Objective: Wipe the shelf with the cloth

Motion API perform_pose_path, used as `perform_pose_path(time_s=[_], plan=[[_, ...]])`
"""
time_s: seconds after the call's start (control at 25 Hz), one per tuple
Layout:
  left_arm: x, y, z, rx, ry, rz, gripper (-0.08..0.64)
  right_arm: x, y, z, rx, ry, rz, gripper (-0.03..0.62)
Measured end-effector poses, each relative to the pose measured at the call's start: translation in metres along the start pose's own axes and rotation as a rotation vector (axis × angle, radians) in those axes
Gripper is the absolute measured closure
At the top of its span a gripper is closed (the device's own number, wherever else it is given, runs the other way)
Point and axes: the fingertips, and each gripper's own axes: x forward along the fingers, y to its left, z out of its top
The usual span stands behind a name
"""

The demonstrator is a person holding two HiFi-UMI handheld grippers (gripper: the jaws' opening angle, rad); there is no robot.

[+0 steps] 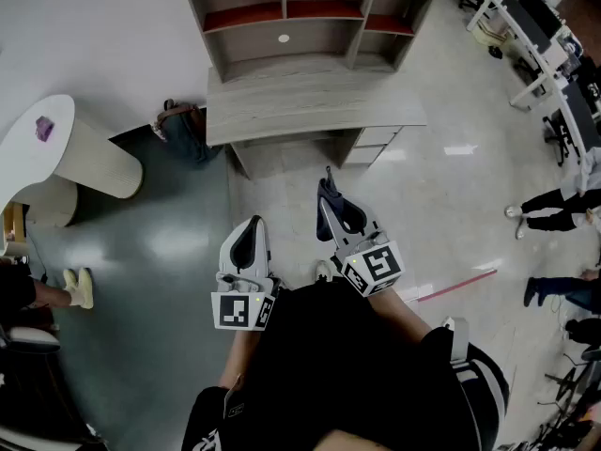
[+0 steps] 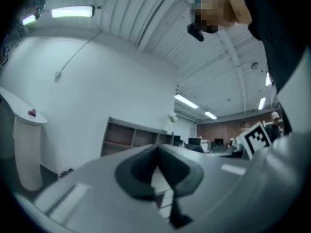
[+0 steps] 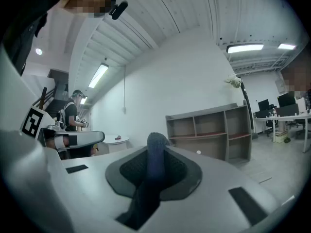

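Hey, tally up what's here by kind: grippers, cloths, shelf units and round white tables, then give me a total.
Grippers: 2, the left gripper and the right gripper
Cloths: 1, the cloth between the right gripper's jaws
Shelf units: 1, the shelf
Tables: 1, the round white table
Total: 5

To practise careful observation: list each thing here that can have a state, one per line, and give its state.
Cloth: clamped in the right gripper's jaws, tip sticking out past them.
Right gripper: shut on the cloth, held away from the shelf.
Left gripper: jaws together, nothing between them.
Shelf: upright, compartments open, not touched by the cloth.
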Motion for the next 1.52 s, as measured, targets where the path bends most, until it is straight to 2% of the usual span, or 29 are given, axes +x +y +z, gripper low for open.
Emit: perform_pose_path(time_s=[0.72, 1.08, 1.32, 1.52], plan=[[0.018, -0.031, -0.008, -0.001, 0.004, -0.004, 0.555, -0.021, -0.025, -0.001, 0.025, -0.012, 0.008, 0.545], [0.041, -0.063, -0.011, 0.036, 0.004, 0.023, 0.555, -0.035, -0.055, -0.004, 0.039, -0.002, 0.057, 0.545], [0.044, -0.067, -0.021, 0.042, 0.025, 0.066, 0.555, -0.032, -0.072, -0.011, 0.049, 0.002, 0.077, 0.545], [0.056, -0.055, -0.028, 0.016, 0.046, 0.053, 0.555, -0.016, -0.077, -0.016, 0.071, 0.013, 0.064, 0.545]])
